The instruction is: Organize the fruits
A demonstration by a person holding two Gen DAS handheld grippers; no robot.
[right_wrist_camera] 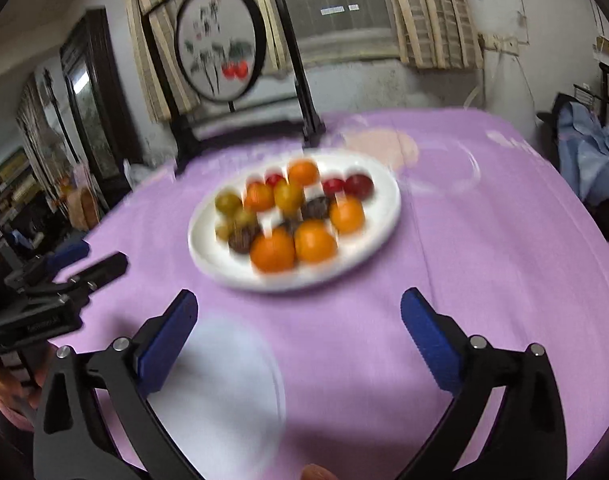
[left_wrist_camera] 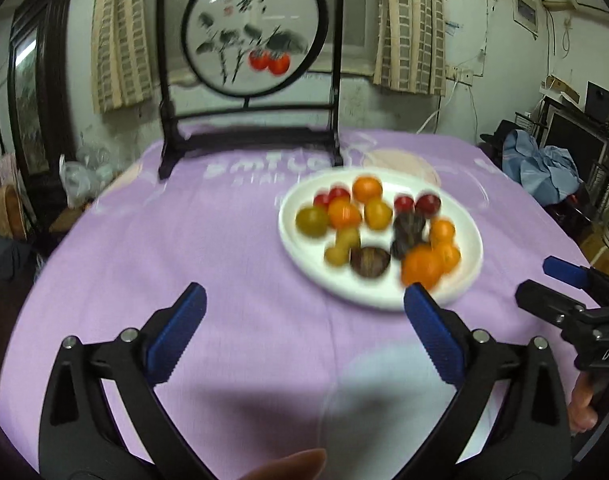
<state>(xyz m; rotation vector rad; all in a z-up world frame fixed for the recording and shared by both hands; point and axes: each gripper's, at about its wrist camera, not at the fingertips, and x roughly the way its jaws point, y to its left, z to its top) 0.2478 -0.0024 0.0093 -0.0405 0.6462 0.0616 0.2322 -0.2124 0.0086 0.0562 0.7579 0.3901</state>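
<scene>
Jaws of both grippers stood spread and empty above the purple surface (left_wrist_camera: 224, 240). Ahead of the right gripper (right_wrist_camera: 298, 312) lay the white plate (right_wrist_camera: 208, 256) of mixed fruits (right_wrist_camera: 288, 208); from the left gripper (left_wrist_camera: 304, 308) it sat off to the right, so the right looked better placed.

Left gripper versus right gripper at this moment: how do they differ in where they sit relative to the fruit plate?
The left gripper sits to the near left of the white plate, so the plate lies right of its centre; the right gripper faces the plate more squarely, with fruit nearly straight ahead. The left gripper's right finger overlaps the plate rim in its view; the right gripper's fingers stop short of the rim. Both are open, empty, and above the purple tablecloth.
</scene>
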